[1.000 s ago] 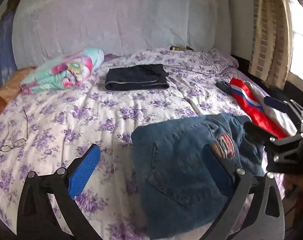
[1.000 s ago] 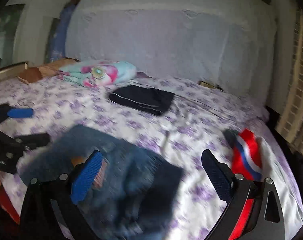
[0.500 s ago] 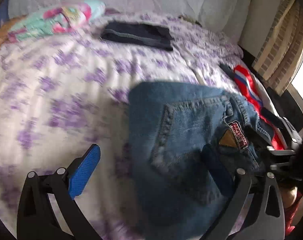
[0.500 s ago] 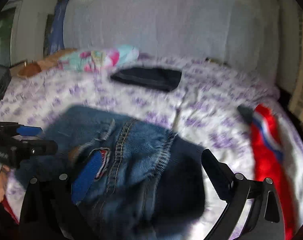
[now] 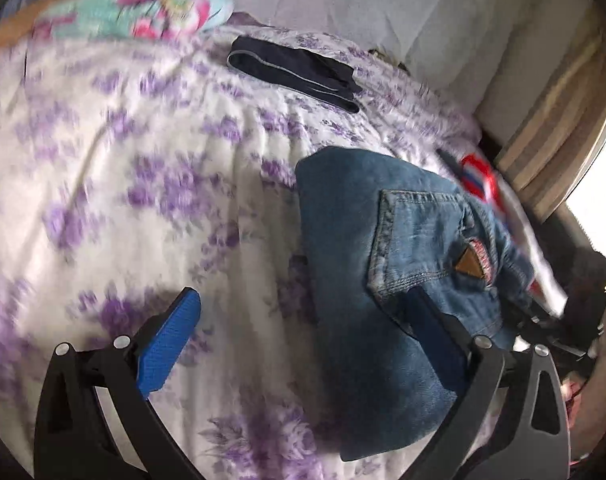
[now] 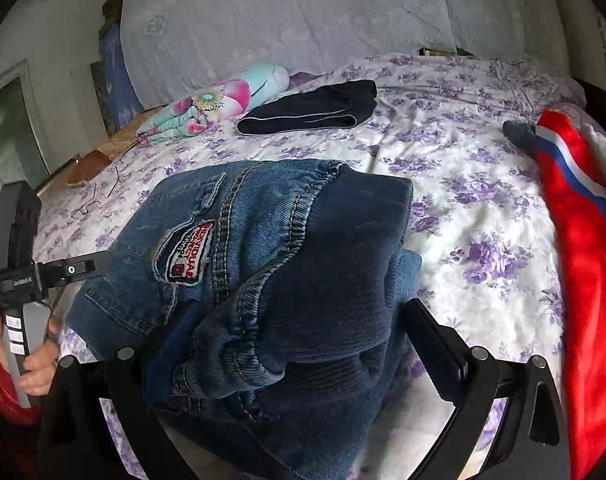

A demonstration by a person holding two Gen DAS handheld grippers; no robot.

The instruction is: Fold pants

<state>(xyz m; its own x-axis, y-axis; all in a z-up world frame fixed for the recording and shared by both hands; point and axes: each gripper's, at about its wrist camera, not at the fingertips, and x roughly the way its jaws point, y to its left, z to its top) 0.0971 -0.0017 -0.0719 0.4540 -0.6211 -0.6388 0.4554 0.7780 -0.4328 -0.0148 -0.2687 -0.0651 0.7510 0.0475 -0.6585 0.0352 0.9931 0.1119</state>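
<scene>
Both tongs gape wide and grip nothing, the left tongs (image 5: pixel 303 344) and right tongs (image 6: pixel 299 344) having closed in over the folded jeans (image 6: pixel 263 280) near the bed's (image 6: pixel 483 208) front edge; folding looks nearly complete.

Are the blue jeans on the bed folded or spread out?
Folded. The blue jeans lie as a compact stack with layers visible at the edge, back pocket on top, on the bed.

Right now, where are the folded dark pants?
The folded dark pants lie far back on the bed, right of the flowered pillow, beyond the jeans.
</scene>
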